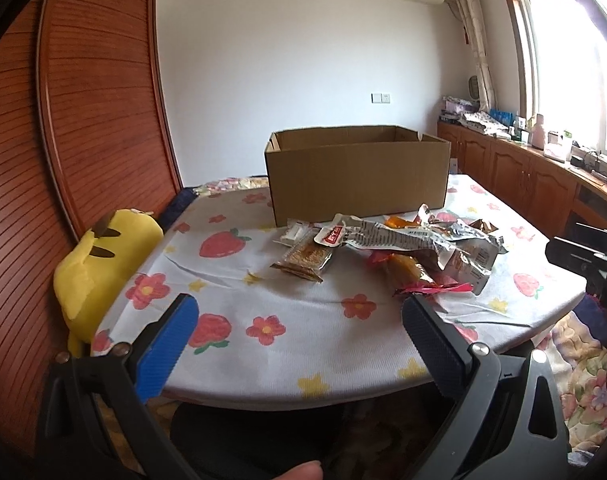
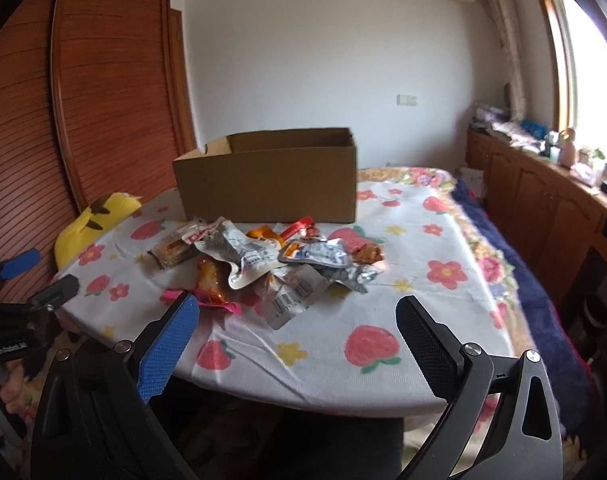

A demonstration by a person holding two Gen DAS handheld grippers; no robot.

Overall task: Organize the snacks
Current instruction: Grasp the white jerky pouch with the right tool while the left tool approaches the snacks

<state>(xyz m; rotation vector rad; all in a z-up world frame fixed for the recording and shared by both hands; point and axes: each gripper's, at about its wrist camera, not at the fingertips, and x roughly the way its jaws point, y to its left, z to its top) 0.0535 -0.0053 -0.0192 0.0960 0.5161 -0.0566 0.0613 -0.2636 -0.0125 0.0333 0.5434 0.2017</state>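
A heap of snack packets [image 1: 403, 246] [image 2: 271, 264] lies mid-table in front of an open cardboard box [image 1: 357, 174] [image 2: 269, 178]. It holds silver pouches, orange wrapped pieces, a pink-edged wrapper [image 1: 435, 288] and a clear-wrapped brown bar [image 1: 305, 260] [image 2: 171, 254] at its left. My left gripper [image 1: 299, 312] stands open near the front table edge, short of the heap, with nothing between its fingers. My right gripper [image 2: 297, 316] is open too, with the heap's near edge just beyond its tips. The left gripper [image 2: 35, 280] also shows at the right wrist view's left edge.
The table [image 1: 263, 364] [image 2: 423, 320] wears a white cloth with strawberries and flowers. A yellow plush toy [image 1: 99, 268] [image 2: 91, 220] leans at its left edge by a wooden louvred door [image 1: 83, 100]. Wooden cabinets [image 1: 523, 176] with clutter run under the window at right.
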